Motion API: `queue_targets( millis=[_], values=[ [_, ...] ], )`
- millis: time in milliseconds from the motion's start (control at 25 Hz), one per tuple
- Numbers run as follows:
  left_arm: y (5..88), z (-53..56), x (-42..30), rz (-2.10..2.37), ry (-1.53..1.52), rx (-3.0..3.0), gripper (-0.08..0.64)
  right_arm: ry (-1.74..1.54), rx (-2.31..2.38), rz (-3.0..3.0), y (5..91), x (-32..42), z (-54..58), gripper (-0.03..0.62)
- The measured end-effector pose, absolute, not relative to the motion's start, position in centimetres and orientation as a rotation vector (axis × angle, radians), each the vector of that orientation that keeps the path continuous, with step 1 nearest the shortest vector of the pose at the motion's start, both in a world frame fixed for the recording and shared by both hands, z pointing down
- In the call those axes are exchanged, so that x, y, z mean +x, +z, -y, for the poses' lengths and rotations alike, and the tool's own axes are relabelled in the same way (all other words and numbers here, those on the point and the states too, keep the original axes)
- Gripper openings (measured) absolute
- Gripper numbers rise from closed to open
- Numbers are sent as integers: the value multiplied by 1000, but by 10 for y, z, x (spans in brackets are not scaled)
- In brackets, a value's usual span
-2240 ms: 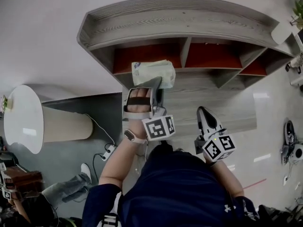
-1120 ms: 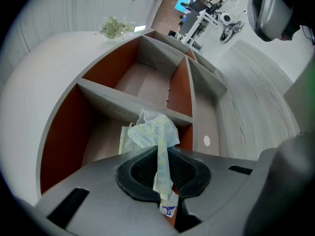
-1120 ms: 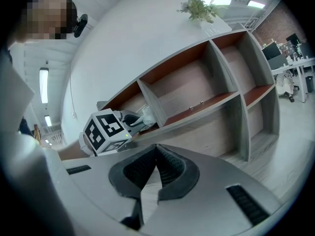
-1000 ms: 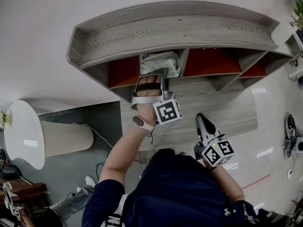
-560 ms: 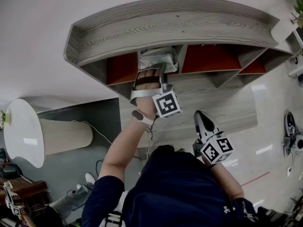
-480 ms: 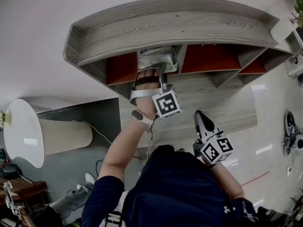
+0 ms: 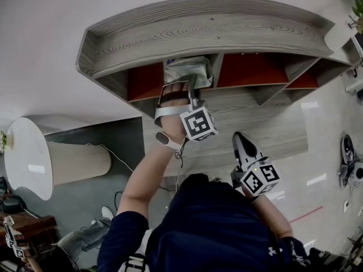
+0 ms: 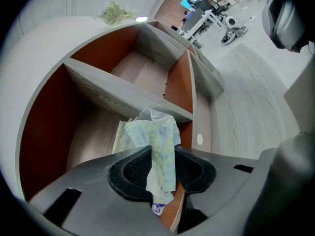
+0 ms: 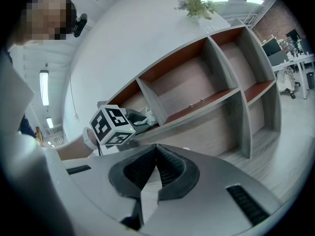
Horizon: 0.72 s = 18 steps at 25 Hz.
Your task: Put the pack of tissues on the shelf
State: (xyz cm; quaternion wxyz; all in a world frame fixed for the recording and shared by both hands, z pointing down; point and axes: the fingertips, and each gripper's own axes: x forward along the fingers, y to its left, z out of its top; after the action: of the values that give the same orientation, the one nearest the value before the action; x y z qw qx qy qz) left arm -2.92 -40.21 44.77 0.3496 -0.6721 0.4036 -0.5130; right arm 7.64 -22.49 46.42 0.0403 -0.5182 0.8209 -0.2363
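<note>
The pack of tissues, pale green and crumpled, lies in the left red-backed compartment of the grey wooden shelf, beside a divider. In the left gripper view the pack rests at the compartment's front edge. Its loose flap hangs between the jaws of my left gripper. Those jaws are opening, with a gap beside the flap. In the head view my left gripper reaches up to the compartment's mouth. My right gripper hangs lower at the right, away from the shelf. Its pads meet with nothing between them.
The shelf has further compartments to the right, and a plant stands on its top. A round white table stands at the left with a cable beside it. Another person's legs show at the bottom left.
My left gripper has carried the pack up from in front of the shelf into the left compartment. In the last half second it has hardly moved. The right gripper has stayed low.
</note>
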Motion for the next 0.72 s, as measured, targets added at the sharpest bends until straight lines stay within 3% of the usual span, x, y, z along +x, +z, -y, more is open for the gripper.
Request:
queue_targets(
  millis=[720],
  values=[
    [447, 378, -24, -956, -1358, -1947, 300, -720, -1580, -2521, 461, 76, 219, 11]
  ],
)
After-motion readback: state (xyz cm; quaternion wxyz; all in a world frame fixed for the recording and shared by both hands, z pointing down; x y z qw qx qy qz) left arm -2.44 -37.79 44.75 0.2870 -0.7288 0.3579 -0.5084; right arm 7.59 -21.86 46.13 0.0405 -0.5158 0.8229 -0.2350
